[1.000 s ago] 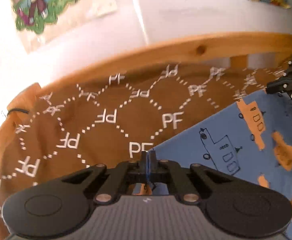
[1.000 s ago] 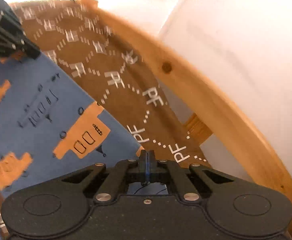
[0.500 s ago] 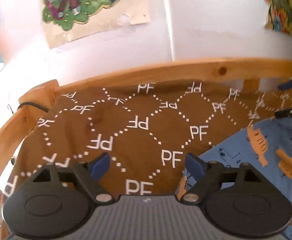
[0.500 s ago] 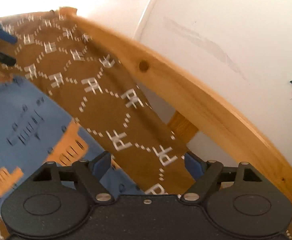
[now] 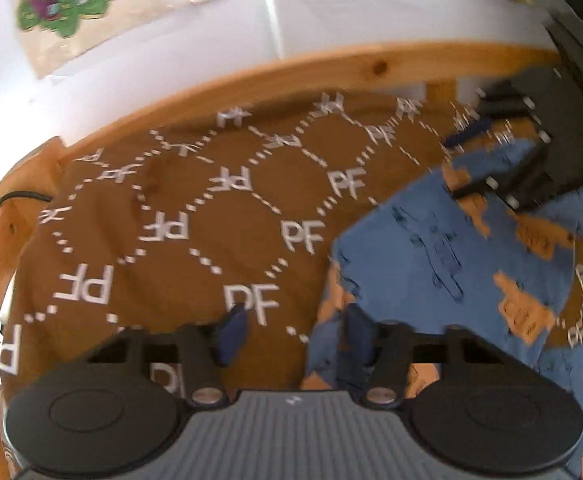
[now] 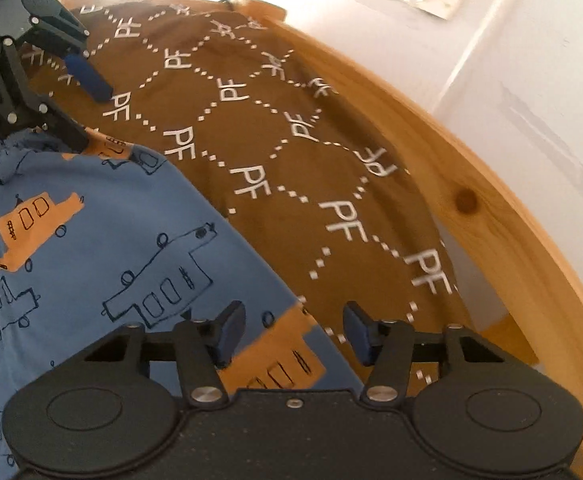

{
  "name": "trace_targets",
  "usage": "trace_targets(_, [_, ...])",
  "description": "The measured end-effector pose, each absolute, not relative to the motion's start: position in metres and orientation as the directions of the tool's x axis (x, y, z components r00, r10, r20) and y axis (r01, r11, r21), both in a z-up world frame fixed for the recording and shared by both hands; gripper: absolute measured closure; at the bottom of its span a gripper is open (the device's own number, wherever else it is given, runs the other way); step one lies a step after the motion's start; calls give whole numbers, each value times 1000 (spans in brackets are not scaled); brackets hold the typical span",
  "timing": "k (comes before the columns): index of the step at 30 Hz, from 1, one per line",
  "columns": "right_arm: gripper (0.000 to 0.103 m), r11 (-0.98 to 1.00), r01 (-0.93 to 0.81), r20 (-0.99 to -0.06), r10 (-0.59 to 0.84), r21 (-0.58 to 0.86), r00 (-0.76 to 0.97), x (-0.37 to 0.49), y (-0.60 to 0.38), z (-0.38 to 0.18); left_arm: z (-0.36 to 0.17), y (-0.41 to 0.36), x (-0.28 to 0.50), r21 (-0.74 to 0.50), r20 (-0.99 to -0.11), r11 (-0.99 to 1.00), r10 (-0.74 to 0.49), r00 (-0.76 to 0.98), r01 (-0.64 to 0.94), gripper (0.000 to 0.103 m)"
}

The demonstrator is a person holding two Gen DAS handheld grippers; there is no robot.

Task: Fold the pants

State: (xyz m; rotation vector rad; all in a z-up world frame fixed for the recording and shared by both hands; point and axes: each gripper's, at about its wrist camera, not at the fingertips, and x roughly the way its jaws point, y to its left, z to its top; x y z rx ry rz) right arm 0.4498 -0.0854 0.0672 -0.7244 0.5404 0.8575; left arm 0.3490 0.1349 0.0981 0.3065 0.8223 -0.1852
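Blue pants (image 5: 431, 264) with orange and outlined vehicle prints lie on a brown cover; they also show in the right wrist view (image 6: 103, 248). My left gripper (image 5: 293, 338) is open over the pants' near corner, its right finger above the cloth. My right gripper (image 6: 293, 334) is open and empty over the pants' edge. Each gripper shows in the other's view: the right one (image 5: 487, 160) at the far right, the left one (image 6: 67, 100) at the top left, both open.
The brown cover (image 5: 211, 208) with white "PF" lettering spreads over a bed with a curved wooden frame (image 5: 251, 76), also in the right wrist view (image 6: 503, 216). White walls (image 5: 331, 4) with colourful posters (image 5: 63, 4) stand behind.
Both grippers were shut on the pants' edge a second ago. Both opened, let the cloth go and now hover above it, jaws partly narrowed from half a second ago.
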Motion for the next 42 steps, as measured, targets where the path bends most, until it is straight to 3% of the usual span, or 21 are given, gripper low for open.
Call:
trace_targets(2, [54,445,-822,-695,462,-356,551,452,-75,64,95,130,347,211,-751,935,-32,659,286,92])
trace_targets(3, [55,448,-819,-706,444,-358,551,453,-73,62,94,130,347,216,-753,938,-16,658,270,97])
trace_targets(5, [69,460,-807,-722,404,-371,562,456,-68,57,94,133,348,207,-755,950,3,656,234,101])
trace_targets(7, [95,483,-799,-725,394,-359,565,457,-67,56,95,134,346,203,-752,953,4,660,226,102])
trace_targets(9, [102,494,-791,-718,393,-362,574,452,-68,57,97,132,343,220,-741,950,13,671,224,102])
trace_targets(13, [103,507,-762,-653,425,-402,627,425,-81,69,108,134,329,247,-704,944,20,710,217,102])
trace_targets(18, [103,520,-727,-557,474,-448,682,366,-110,85,117,127,297,291,-643,905,-56,764,311,102])
trace_targets(26, [103,502,-695,-473,510,-515,718,260,-150,89,132,111,238,398,-583,828,-104,806,395,102])
trace_targets(33, [103,484,-704,-475,522,-519,709,174,-173,79,122,96,171,457,-644,687,-183,743,565,102])
trace_targets(42, [103,482,-748,-593,463,-456,659,91,-176,11,55,86,127,410,-787,582,-163,595,702,102])
